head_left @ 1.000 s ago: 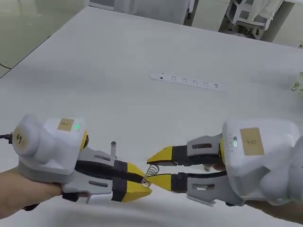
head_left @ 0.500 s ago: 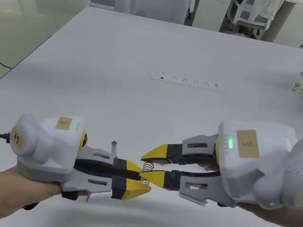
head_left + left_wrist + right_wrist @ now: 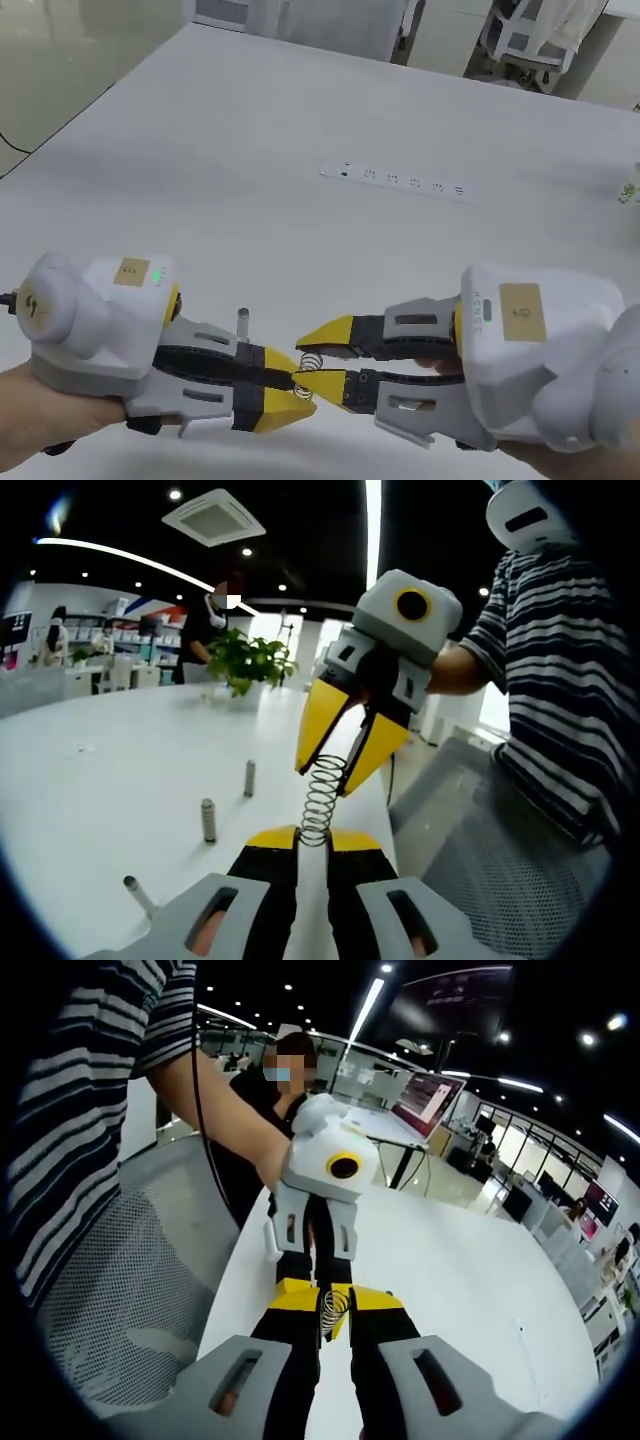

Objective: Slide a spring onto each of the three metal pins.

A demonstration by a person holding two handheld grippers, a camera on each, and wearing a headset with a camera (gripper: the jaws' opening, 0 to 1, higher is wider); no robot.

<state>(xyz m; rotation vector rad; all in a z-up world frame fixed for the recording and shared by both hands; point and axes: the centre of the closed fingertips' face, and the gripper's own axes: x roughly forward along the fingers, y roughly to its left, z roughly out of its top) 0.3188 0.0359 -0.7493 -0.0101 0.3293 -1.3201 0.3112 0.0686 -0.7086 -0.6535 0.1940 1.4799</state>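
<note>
The spring [image 3: 318,798] is in the air just above the white table [image 3: 250,150], between two grippers that point at each other tip to tip. The left gripper [image 3: 313,836] has its jaws closed on one end of the spring. In the left gripper view its yellow tips press together on the lowest coils, and the rest of the coil stands out forward from them. The right gripper [image 3: 326,776] comes from the opposite side with its jaws apart in a V shape, not clamping anything. The free end of the spring lies between its two yellow tips, but I cannot tell if the coils touch them. In the right gripper view the spring shows end-on as a small ring between that gripper's own tips, with the left gripper directly behind it.

A near pin [image 3: 137,894], a middle pin [image 3: 208,820] and a far pin [image 3: 249,778], all of thin metal, stand on the table to one side of the left gripper, well apart from each other. The middle pin looks ribbed, but it is too small to say if a coil sits on it. In the head view one pin stands upright just behind the left gripper's jaws. A white power strip [image 3: 405,182] lies flat farther back on the table. A person in a striped shirt [image 3: 560,680] holds both grippers.
</note>
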